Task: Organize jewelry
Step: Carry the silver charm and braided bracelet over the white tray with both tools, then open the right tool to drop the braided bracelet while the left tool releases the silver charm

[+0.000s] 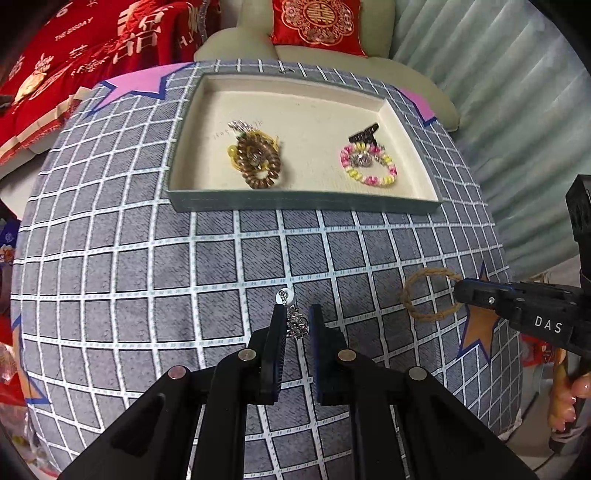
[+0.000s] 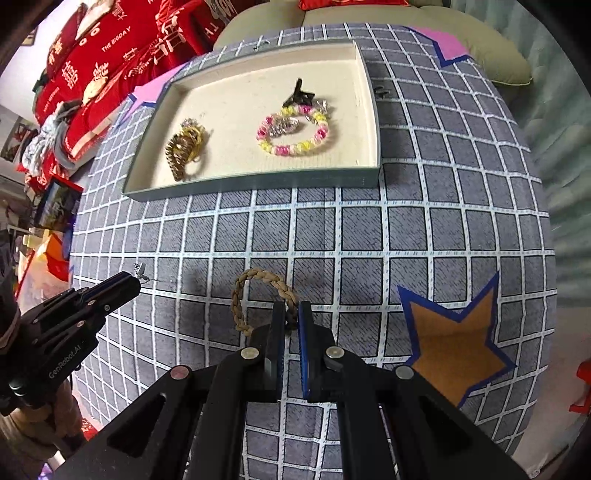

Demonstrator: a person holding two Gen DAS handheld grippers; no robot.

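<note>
above the cloth, left tool grips earring

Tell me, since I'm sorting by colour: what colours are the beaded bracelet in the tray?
Pink, yellow and white beads on the bracelet; the right wrist view shows it best.

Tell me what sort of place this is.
Probably a living room at home, dressed for a wedding: a red embroidered cushion on a pale sofa, red printed fabric heaped beside it, and a jewelry tray on a grid-patterned cloth.
</note>
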